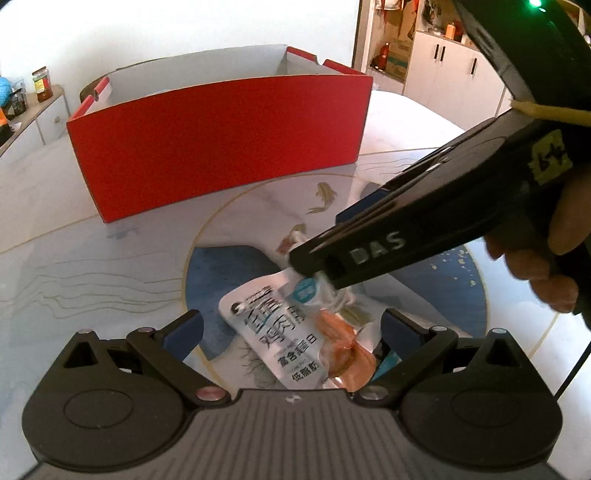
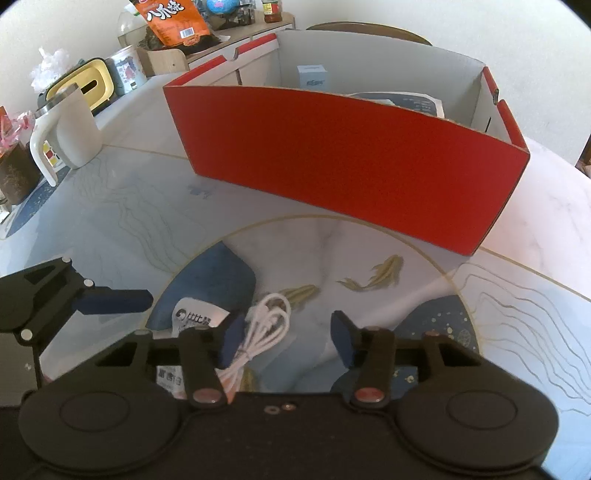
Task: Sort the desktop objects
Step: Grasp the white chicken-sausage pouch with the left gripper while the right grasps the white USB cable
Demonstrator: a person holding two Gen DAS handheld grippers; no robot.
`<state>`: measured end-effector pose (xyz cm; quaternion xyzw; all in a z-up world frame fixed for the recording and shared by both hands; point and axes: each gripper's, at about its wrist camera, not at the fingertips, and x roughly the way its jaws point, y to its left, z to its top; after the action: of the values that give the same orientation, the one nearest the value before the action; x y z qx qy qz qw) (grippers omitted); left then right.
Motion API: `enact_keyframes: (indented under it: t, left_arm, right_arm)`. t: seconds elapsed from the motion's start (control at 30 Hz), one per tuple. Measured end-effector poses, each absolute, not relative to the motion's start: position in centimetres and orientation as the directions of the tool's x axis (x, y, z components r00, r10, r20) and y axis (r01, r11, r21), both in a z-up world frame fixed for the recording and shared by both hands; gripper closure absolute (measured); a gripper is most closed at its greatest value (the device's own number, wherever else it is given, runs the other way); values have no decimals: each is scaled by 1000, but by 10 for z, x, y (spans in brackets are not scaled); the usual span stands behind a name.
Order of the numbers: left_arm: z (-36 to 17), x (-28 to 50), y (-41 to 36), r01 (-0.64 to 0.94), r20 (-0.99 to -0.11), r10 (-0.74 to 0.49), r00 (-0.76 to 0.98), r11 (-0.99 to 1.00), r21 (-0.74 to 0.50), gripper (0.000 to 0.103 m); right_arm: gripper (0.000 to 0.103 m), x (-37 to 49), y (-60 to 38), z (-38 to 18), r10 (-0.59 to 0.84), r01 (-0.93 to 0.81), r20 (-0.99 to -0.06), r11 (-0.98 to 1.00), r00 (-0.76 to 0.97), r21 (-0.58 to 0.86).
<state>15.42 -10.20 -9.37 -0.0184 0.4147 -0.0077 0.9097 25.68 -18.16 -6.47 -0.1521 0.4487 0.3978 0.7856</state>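
A silver snack packet [image 1: 284,332] with blue Chinese print lies on the table between the fingers of my open left gripper [image 1: 291,328]. A coiled white cable [image 2: 266,321] lies beside it, between the fingers of my open right gripper [image 2: 288,339], close to the left pad. The right gripper also shows in the left wrist view [image 1: 325,273], low over the cable [image 1: 340,299] and the packet's far end. The packet's corner shows in the right wrist view [image 2: 195,317]. A red cardboard box [image 1: 221,147] with white inside stands behind; it also shows in the right wrist view [image 2: 351,162].
Inside the box [image 2: 461,74] are a small pale blue carton [image 2: 313,75] and a dark printed packet [image 2: 402,101]. A white jug [image 2: 70,129], a yellow tissue holder [image 2: 88,86] and snack bags [image 2: 173,18] stand at the table's far left. The left gripper's finger [image 2: 114,301] reaches in.
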Motion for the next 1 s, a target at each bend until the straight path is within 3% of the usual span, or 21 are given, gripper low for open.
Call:
enact_keyframes:
  t: [0.17, 0.3, 0.57, 0.67, 1.0]
  left_arm:
    - [-97, 154, -95, -14, -762, -9, 647, 1000, -23, 0]
    - [-97, 155, -92, -11, -759, 5, 651, 1000, -2, 0]
    - [-93, 158, -96, 10, -752, 22, 659, 999, 37, 0]
    - [-91, 161, -101, 23, -747, 3, 665, 999, 25, 1]
    - [-105, 170, -112, 24, -765, 9, 644, 999, 32, 1]
  right_arm:
    - [65, 263, -190, -64, 486, -758, -831, 640, 271, 126]
    - [83, 269, -199, -65, 470, -744, -839, 657, 273, 126]
    - [83, 275, -215, -67, 453, -727, -842, 677, 292, 112]
    - [75, 273, -216, -67, 449, -725, -841, 681, 302, 104]
    - [71, 265, -213, -70, 439, -733, -845, 675, 307, 85]
